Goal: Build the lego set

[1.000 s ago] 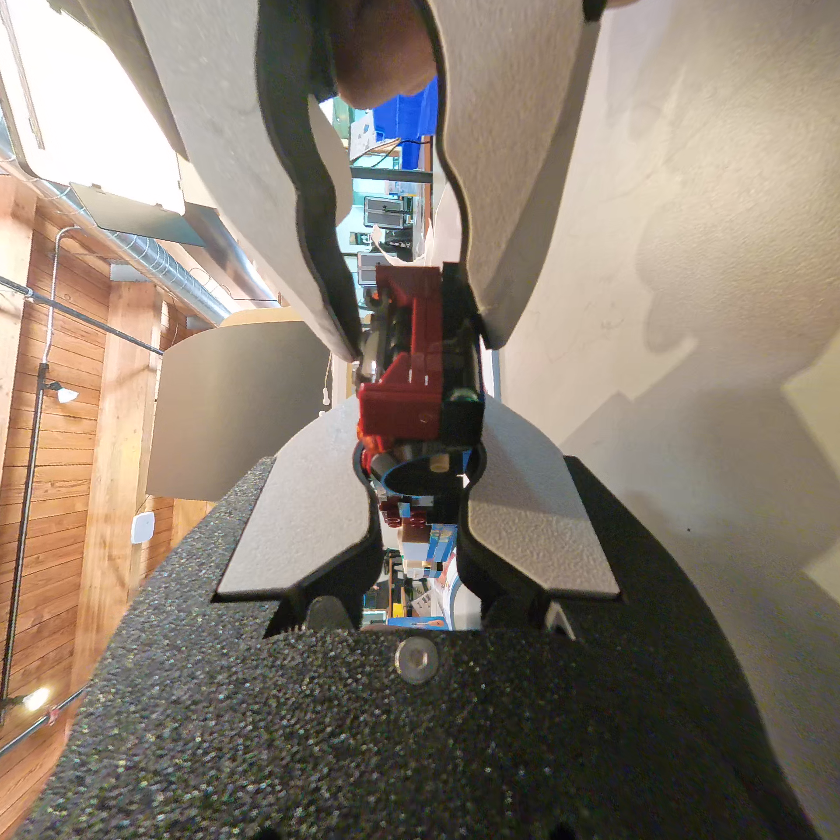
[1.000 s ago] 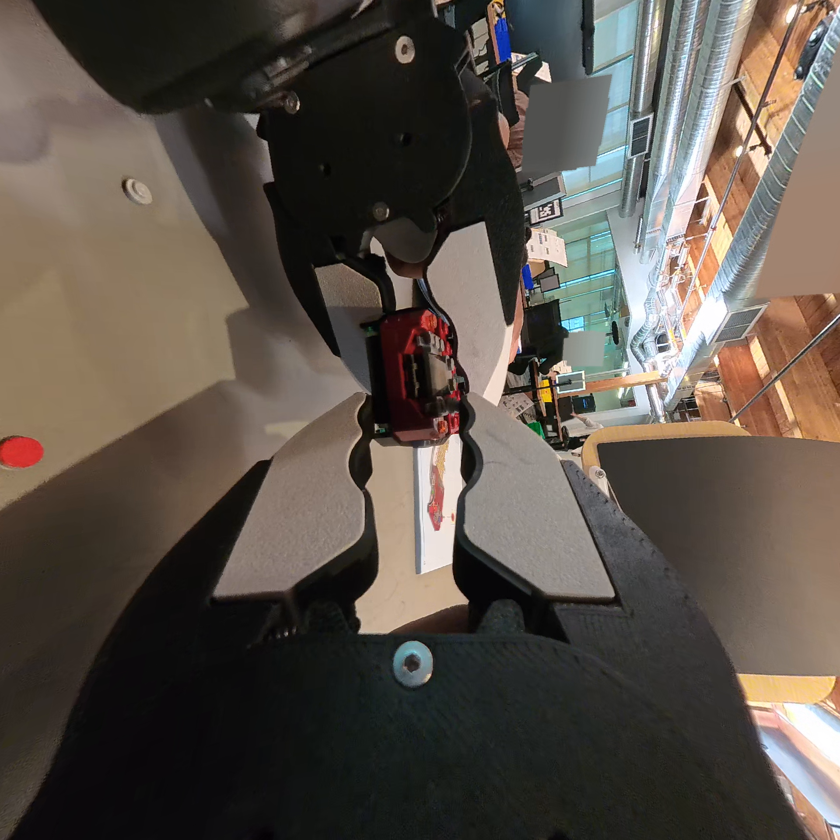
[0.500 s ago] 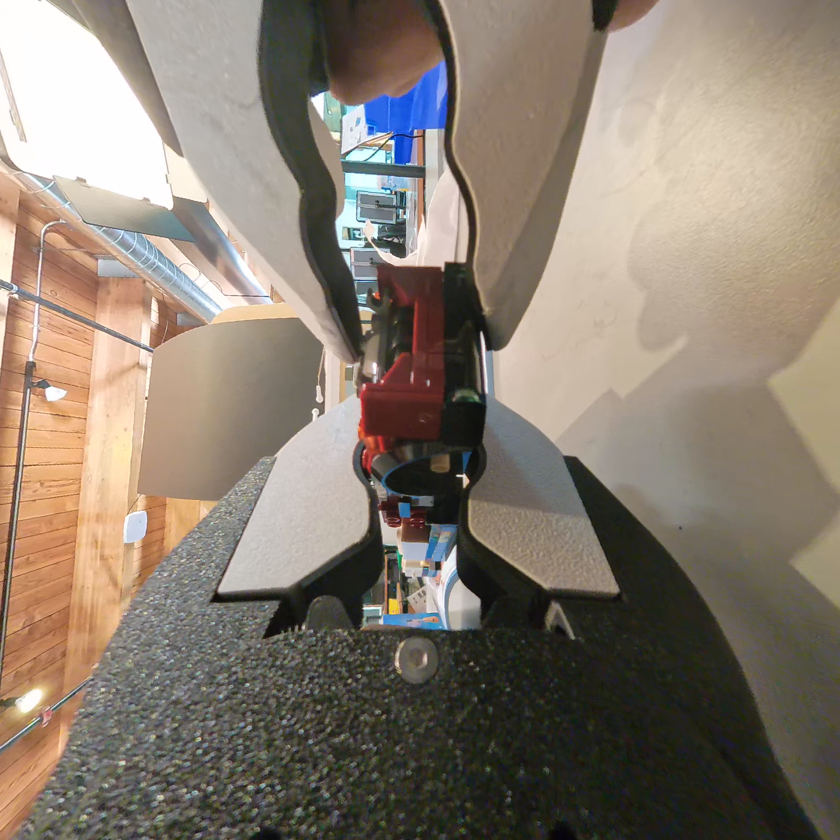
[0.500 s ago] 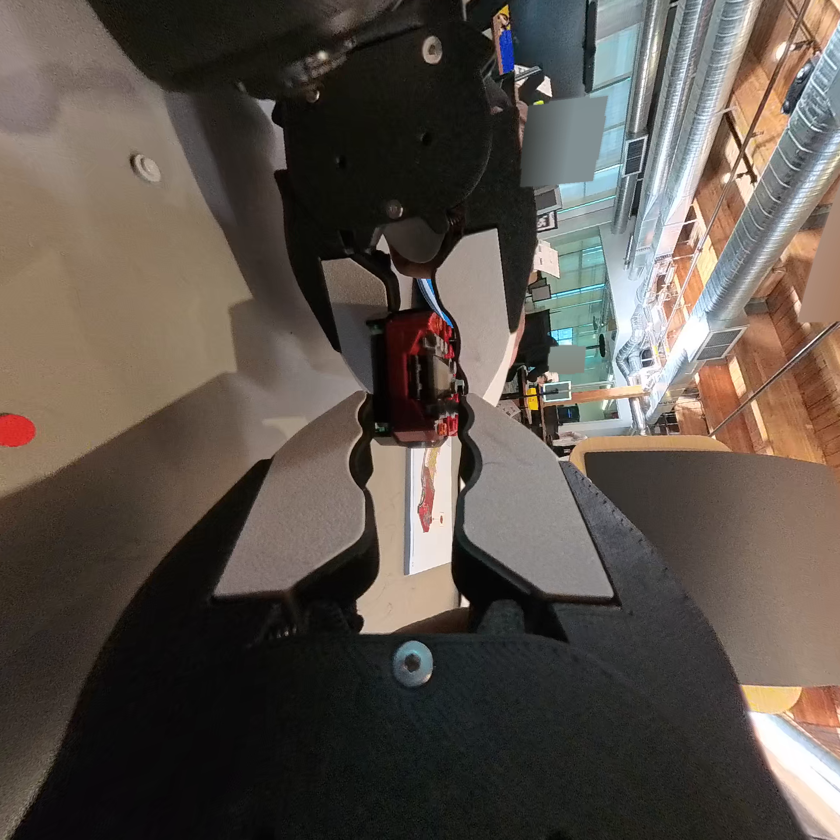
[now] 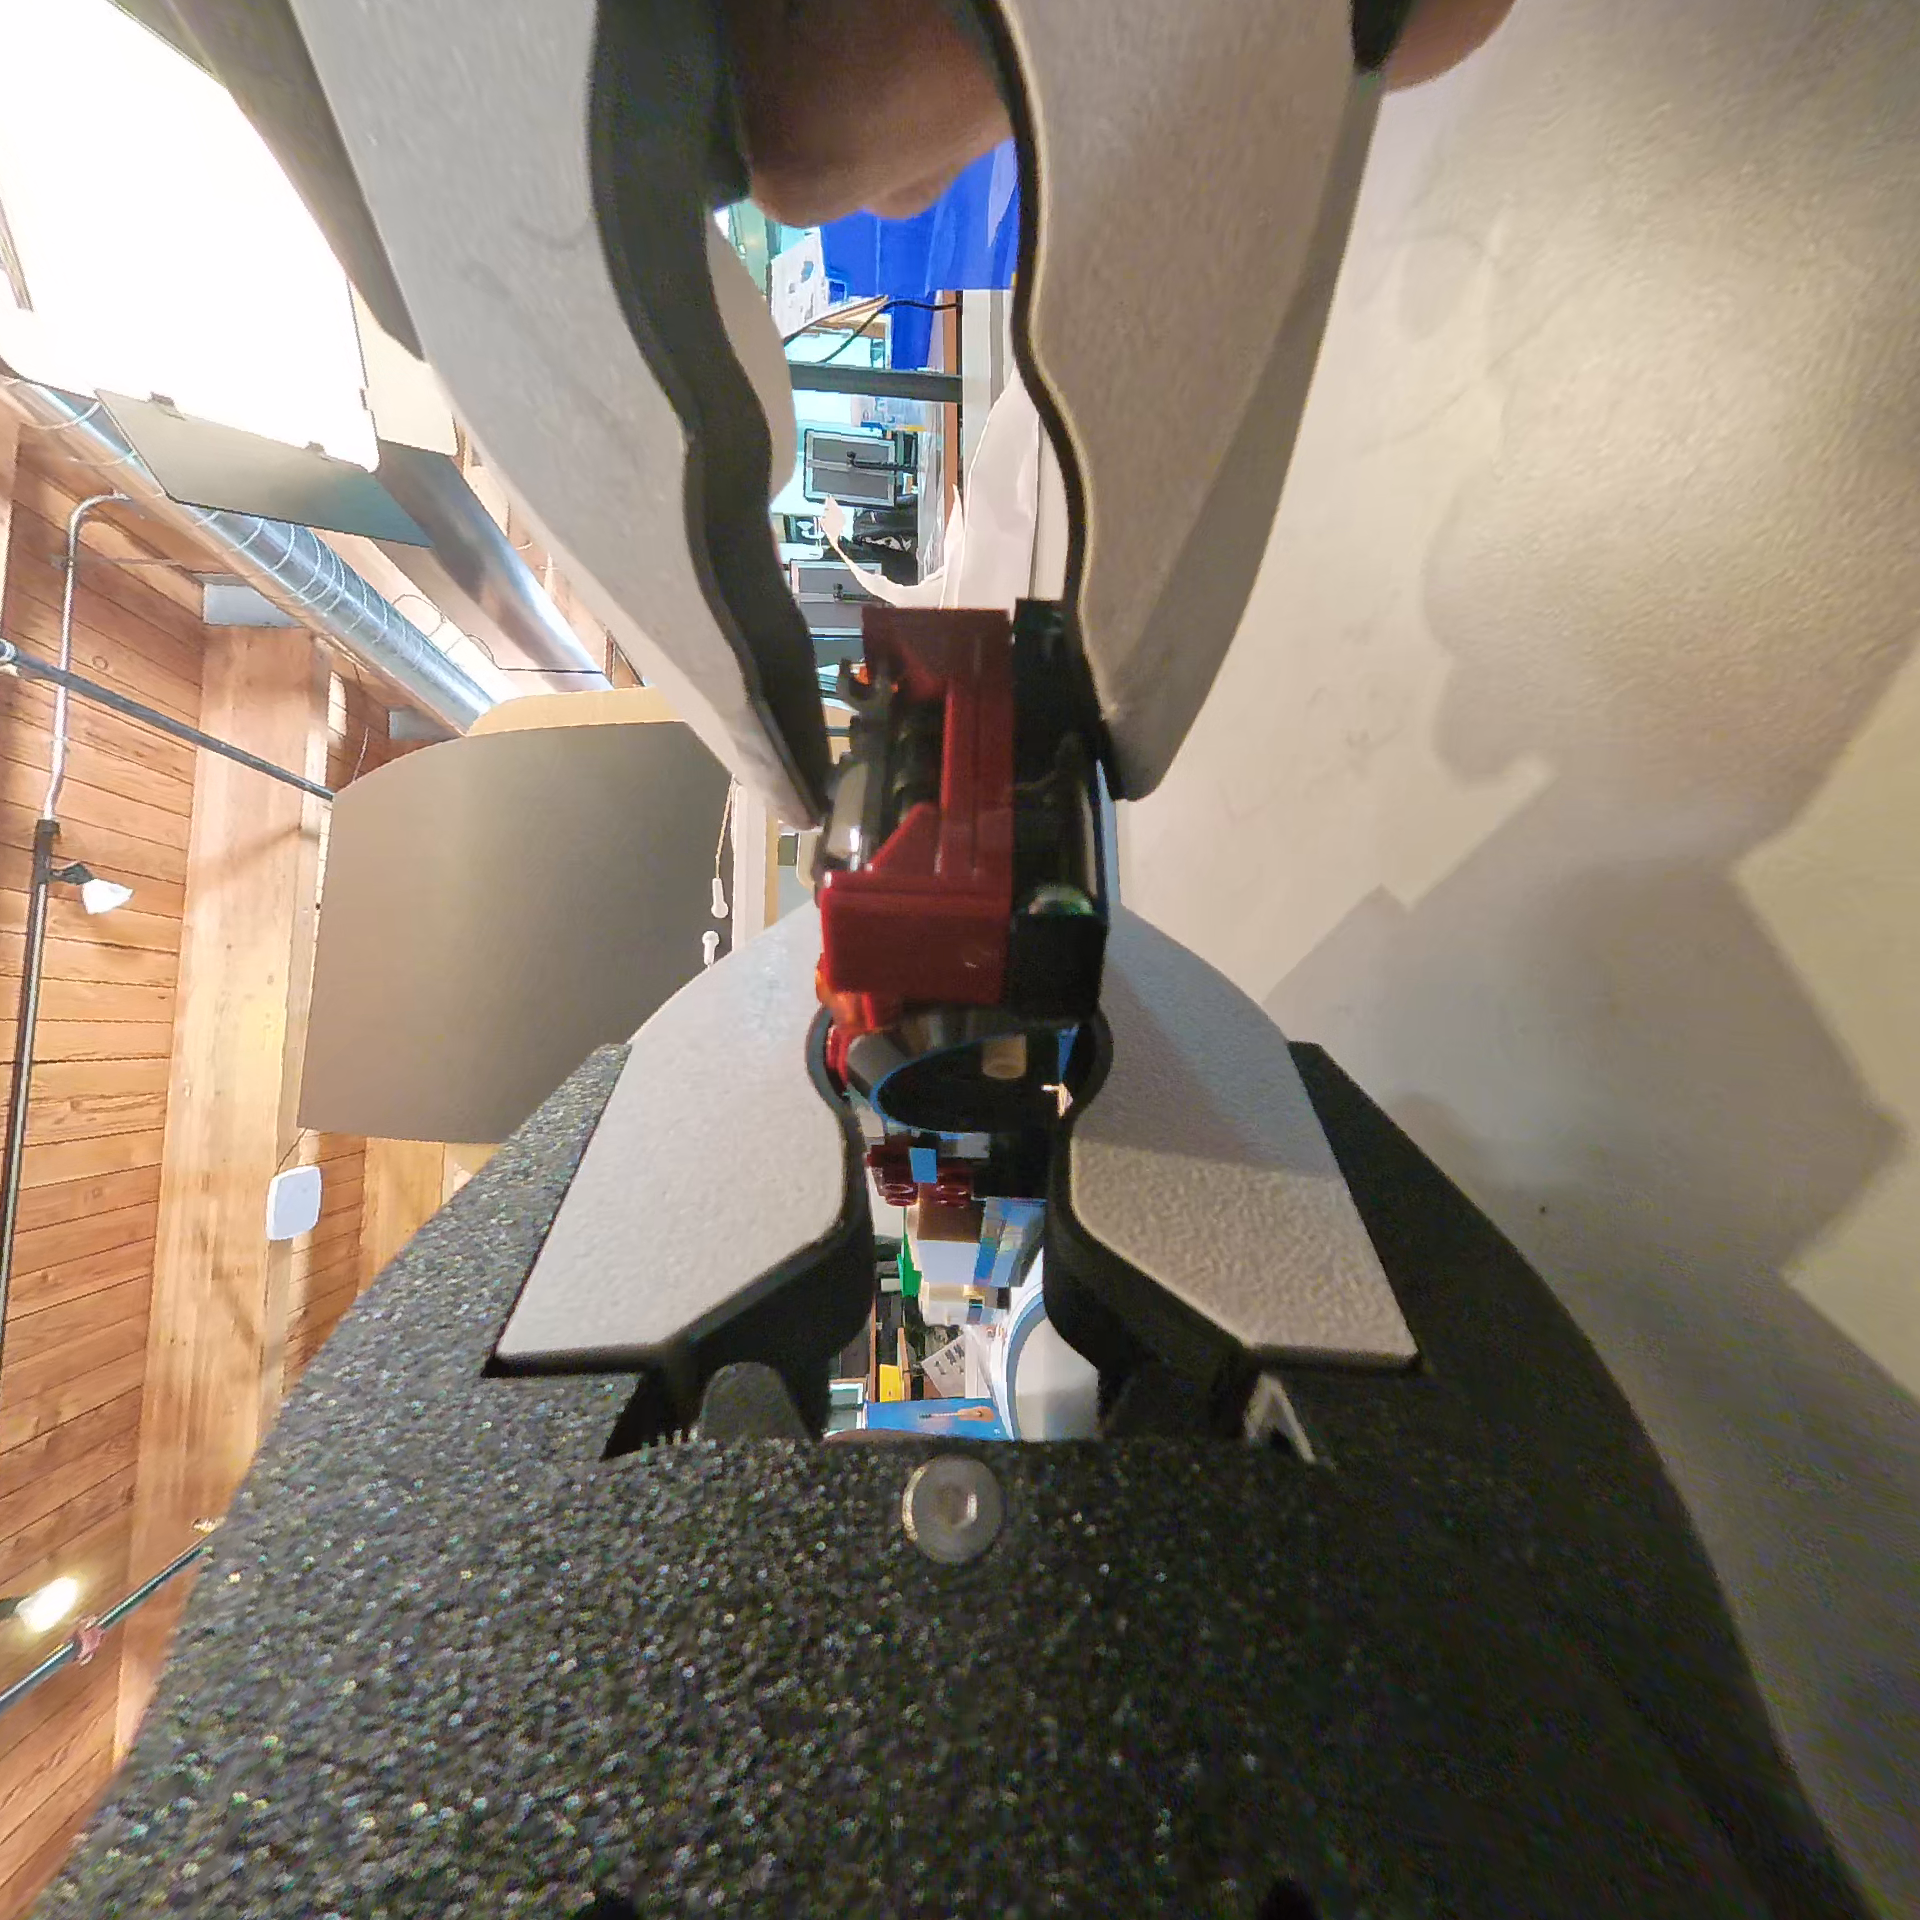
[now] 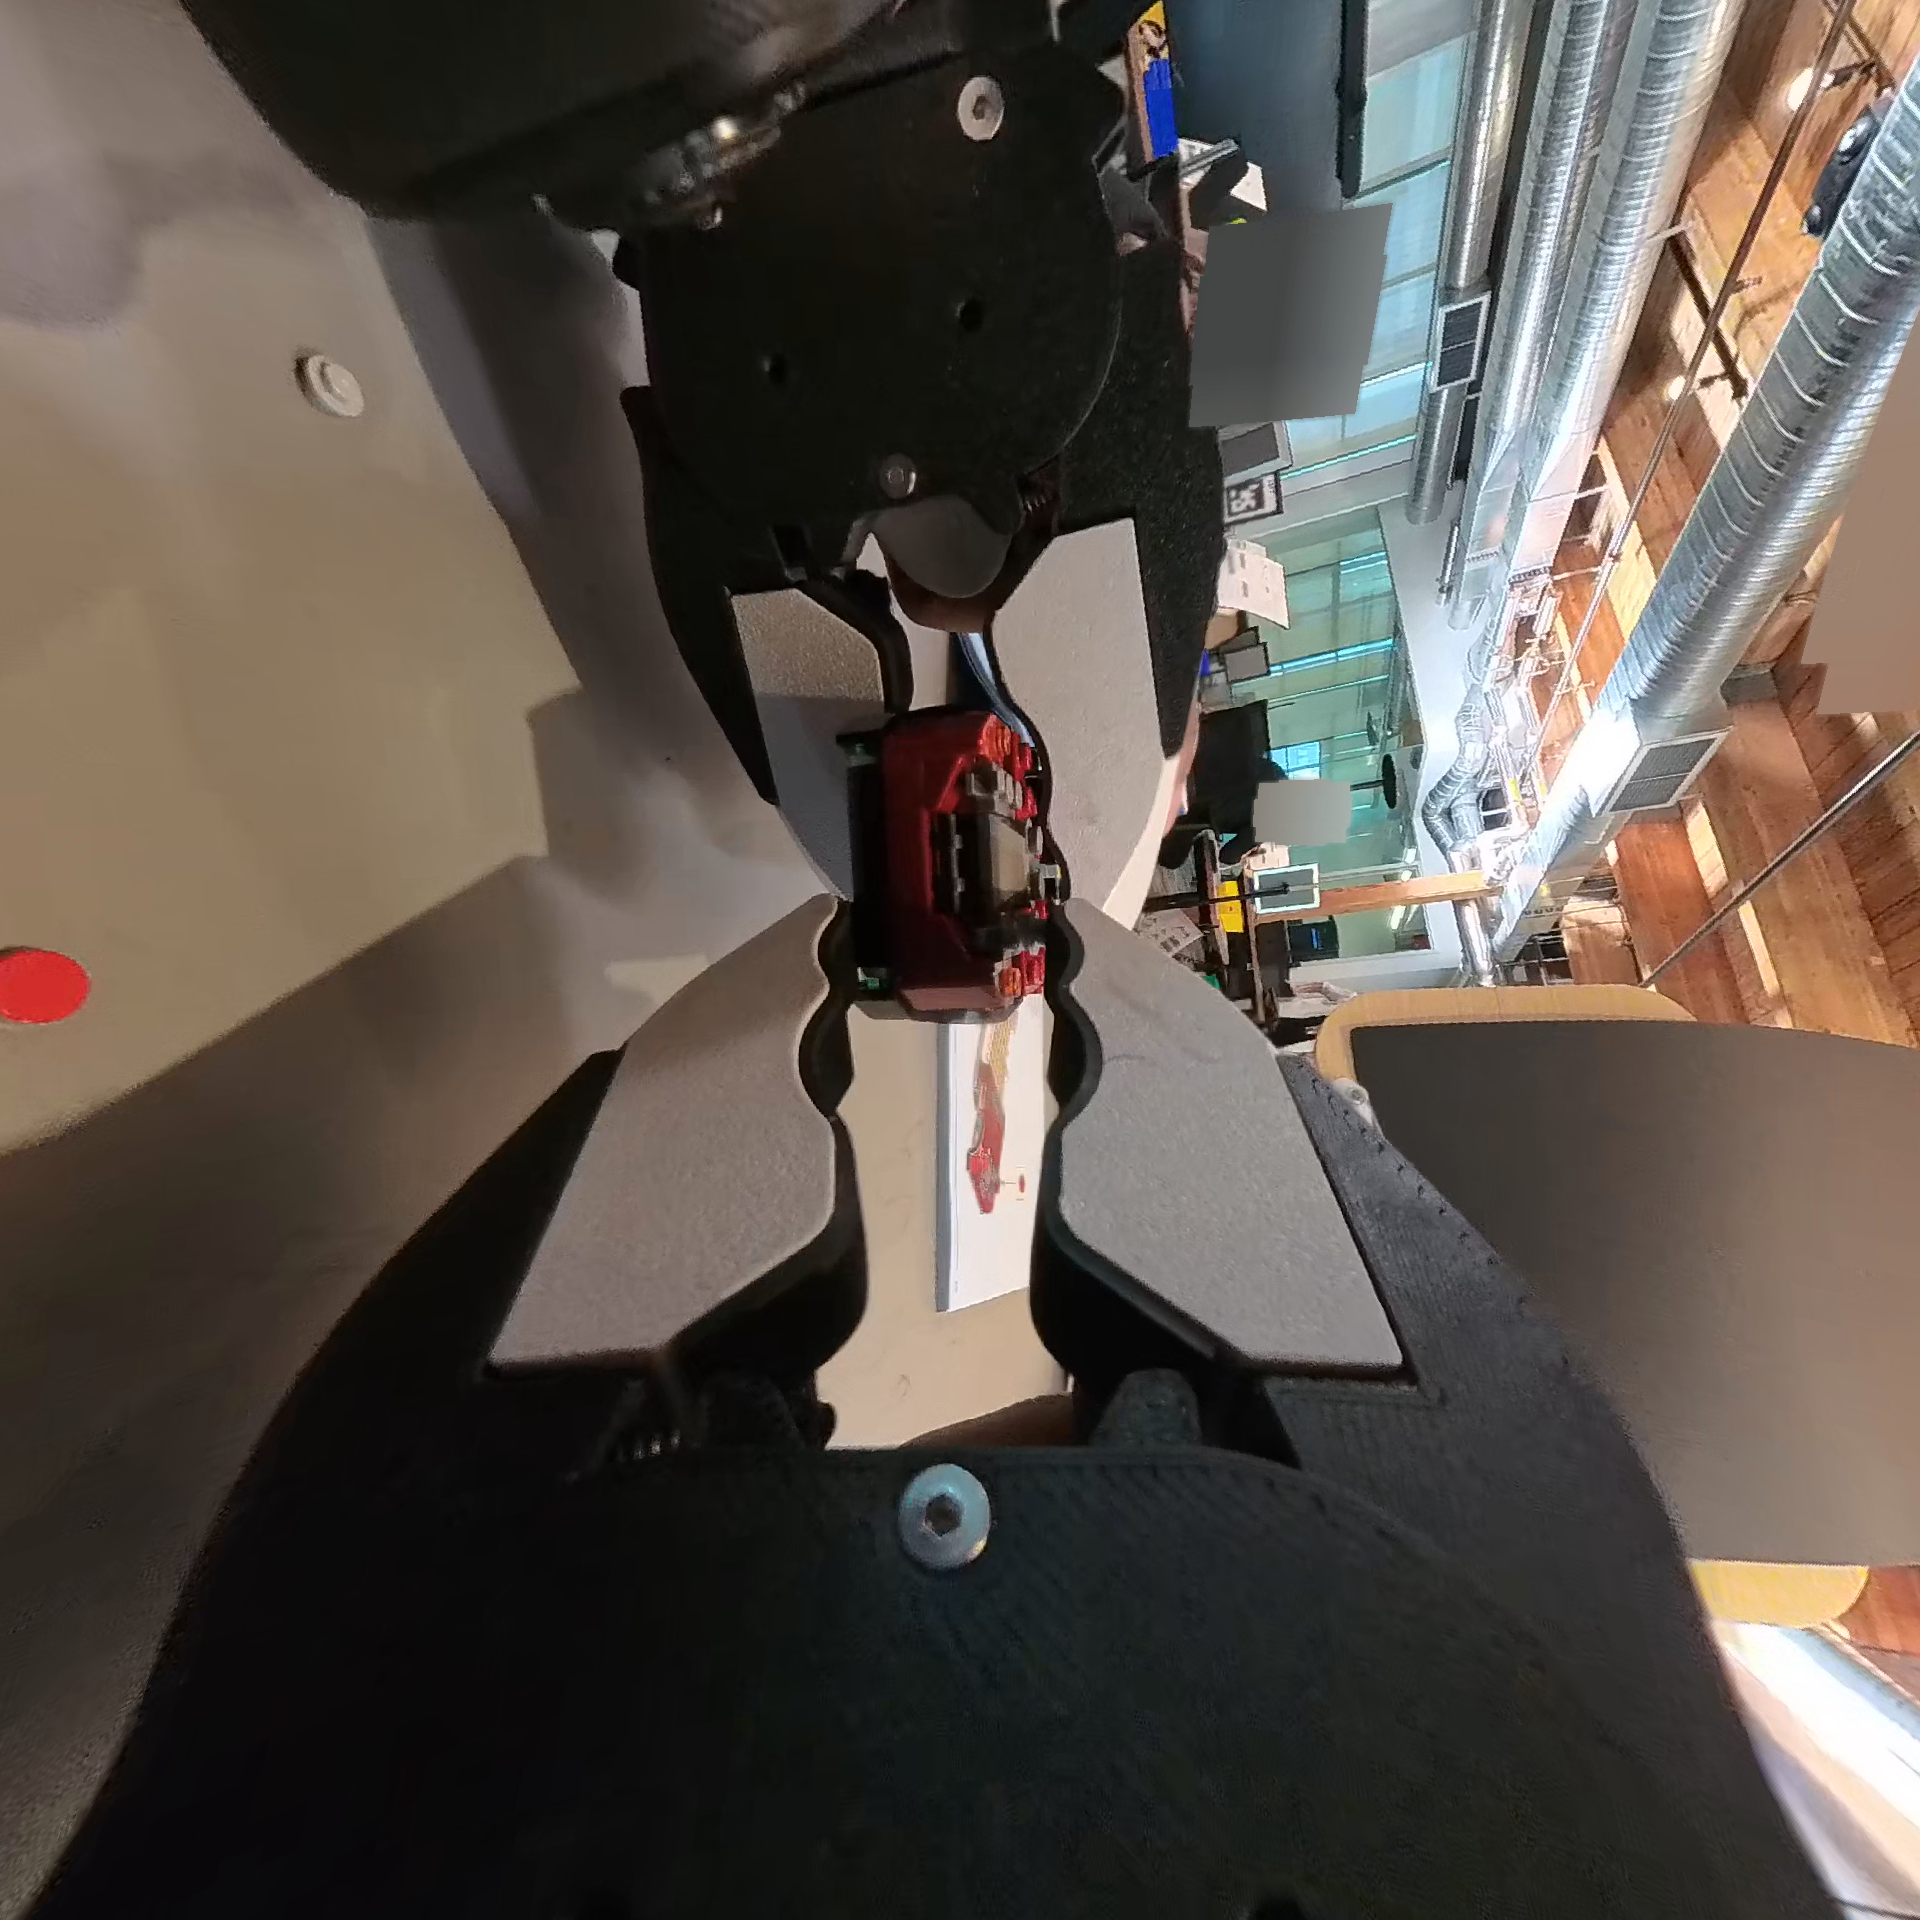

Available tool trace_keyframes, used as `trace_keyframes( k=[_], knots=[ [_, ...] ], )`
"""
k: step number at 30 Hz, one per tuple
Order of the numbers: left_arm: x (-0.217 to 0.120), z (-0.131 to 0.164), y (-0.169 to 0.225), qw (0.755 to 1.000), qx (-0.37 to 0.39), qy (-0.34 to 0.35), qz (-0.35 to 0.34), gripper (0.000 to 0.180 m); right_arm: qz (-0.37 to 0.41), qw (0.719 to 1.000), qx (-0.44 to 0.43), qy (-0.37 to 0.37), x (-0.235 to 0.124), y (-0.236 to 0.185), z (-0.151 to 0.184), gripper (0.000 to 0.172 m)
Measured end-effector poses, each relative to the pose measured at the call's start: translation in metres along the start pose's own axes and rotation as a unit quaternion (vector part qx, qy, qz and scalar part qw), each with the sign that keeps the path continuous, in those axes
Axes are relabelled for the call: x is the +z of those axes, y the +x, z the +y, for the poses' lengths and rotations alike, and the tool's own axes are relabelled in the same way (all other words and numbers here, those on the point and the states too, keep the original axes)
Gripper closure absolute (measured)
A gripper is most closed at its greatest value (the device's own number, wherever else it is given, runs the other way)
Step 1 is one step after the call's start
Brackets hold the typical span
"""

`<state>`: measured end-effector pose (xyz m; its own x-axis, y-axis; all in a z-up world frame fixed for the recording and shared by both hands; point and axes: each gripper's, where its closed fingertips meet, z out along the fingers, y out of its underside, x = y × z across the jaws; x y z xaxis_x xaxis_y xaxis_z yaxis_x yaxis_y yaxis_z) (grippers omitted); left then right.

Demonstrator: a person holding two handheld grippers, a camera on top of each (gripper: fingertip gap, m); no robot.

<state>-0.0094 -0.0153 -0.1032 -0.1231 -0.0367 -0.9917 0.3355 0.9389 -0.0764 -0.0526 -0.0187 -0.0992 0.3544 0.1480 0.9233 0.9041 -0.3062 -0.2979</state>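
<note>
Where fingers (image 5: 717, 1132) clamp it | red brick model (image 5: 914, 914) half-hidden | underside unclear

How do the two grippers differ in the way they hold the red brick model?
The left gripper clamps the red brick model at its near end in the left wrist view; the right gripper clamps the opposite end, facing it. A printed sheet lies beyond the right one only. Both are closed on it.

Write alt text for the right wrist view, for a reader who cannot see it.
Two tools face each other and both grip one red and black toy brick car held above a pale table: the right tool from below, the left tool from above. A printed sheet showing a red car lies on the table behind, and a red dot sits at far left.
</note>
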Motion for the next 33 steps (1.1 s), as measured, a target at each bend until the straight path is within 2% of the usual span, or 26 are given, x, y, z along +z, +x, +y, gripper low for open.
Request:
trace_keyframes(
  k=[9, 10, 13, 19, 23, 33],
  knots=[
    [0.001, 0.002, -0.001, 1.000, -0.023, -0.001, 0.006, 0.145, 0.016, 0.999, 0.037, 0.016, 0.000, 0.005, 0.000, 0.136],
    [0.001, 0.003, -0.001, 0.999, -0.032, -0.001, 0.009, 0.145, 0.018, 0.998, 0.047, 0.023, -0.001, 0.007, -0.002, 0.127],
    [0.002, 0.008, 0.001, 0.999, -0.030, -0.012, 0.015, 0.145, 0.007, 0.998, 0.060, 0.025, -0.003, 0.006, 0.001, 0.122],
    [0.002, 0.005, 0.005, 1.000, -0.009, -0.009, 0.024, 0.145, -0.005, 0.999, 0.033, 0.007, 0.001, 0.000, 0.005, 0.124],
    [0.002, 0.004, 0.006, 1.000, 0.000, -0.007, 0.023, 0.145, -0.008, 1.000, 0.015, 0.008, 0.001, -0.003, 0.005, 0.136],
    [0.003, 0.005, 0.008, 1.000, 0.011, -0.008, 0.026, 0.145, -0.008, 1.000, -0.015, 0.000, 0.003, -0.005, 0.007, 0.137]
  ],
)
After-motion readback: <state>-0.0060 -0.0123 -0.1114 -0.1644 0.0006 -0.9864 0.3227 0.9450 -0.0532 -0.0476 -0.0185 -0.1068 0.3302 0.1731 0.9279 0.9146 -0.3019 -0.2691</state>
